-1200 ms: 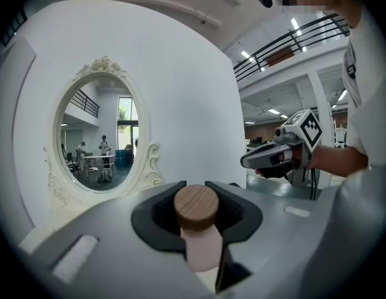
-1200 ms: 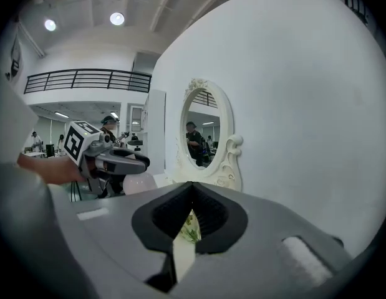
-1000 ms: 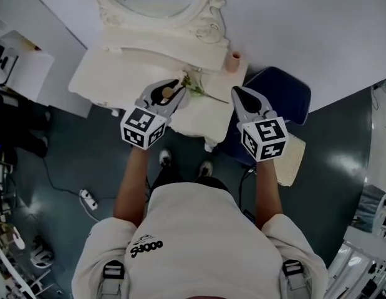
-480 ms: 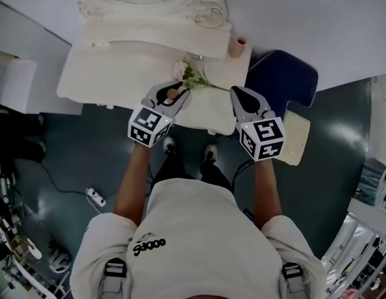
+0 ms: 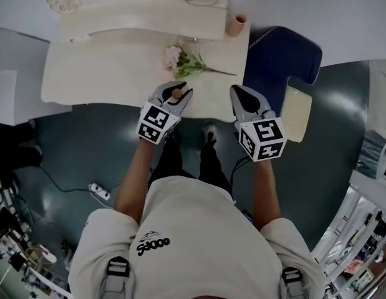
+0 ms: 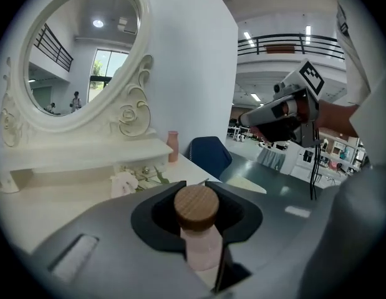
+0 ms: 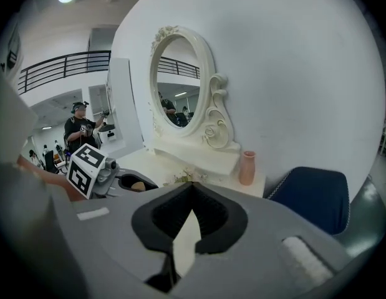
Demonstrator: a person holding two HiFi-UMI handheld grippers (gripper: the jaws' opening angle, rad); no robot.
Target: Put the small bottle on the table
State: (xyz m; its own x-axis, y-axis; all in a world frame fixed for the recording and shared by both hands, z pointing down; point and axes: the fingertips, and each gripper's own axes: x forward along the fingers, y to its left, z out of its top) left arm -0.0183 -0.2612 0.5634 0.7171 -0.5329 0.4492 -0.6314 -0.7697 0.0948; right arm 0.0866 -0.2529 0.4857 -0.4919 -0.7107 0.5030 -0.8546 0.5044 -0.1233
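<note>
My left gripper (image 5: 178, 90) hangs over the desk's (image 5: 99, 73) near edge, right of its middle. Its fingers (image 6: 111, 242) pinch the small bottle (image 6: 197, 209) just under its wooden cap, upright and held off the desk top. My right gripper (image 5: 238, 93) sits alongside, by the near right corner, fingers pressed together at the tips with nothing between them. Farther in, a sprig of flowers (image 5: 179, 60) lies on the desk. A pink vase (image 5: 237, 25) stands at the far right corner, beside the ornate mirror (image 6: 74, 55).
</note>
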